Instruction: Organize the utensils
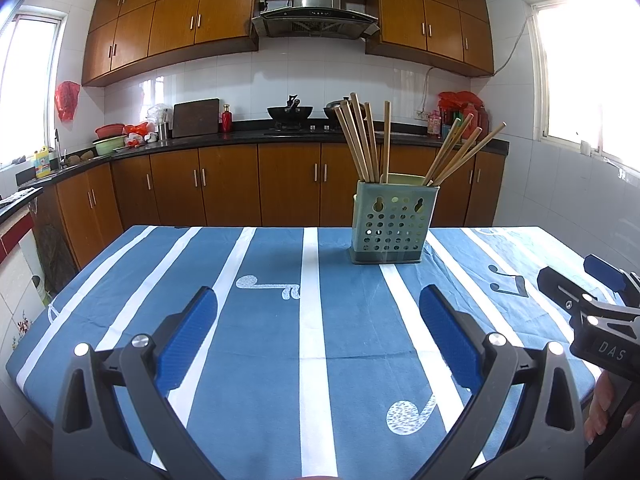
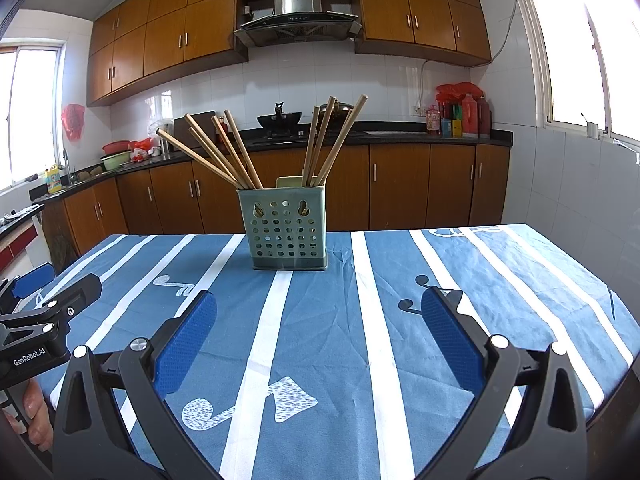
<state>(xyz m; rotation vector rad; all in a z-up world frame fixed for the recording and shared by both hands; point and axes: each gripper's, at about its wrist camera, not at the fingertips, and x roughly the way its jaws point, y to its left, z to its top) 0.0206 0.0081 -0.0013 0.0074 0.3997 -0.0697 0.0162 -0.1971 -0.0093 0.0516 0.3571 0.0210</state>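
Observation:
A green perforated utensil holder (image 1: 392,222) stands upright at the far side of the table and also shows in the right wrist view (image 2: 286,232). Several wooden chopsticks (image 1: 362,140) stand in it, fanned to both sides, and show in the right wrist view (image 2: 224,150) too. My left gripper (image 1: 318,304) is open and empty, held over the near part of the table, well short of the holder. My right gripper (image 2: 318,308) is open and empty, likewise short of the holder. Each gripper shows at the edge of the other's view.
The table carries a blue cloth with white stripes (image 1: 312,320), also in the right wrist view (image 2: 380,320). Behind it run wooden kitchen cabinets (image 1: 288,184), a dark counter with woks (image 1: 290,114), bottles (image 2: 460,114) and bowls. Windows are at both sides.

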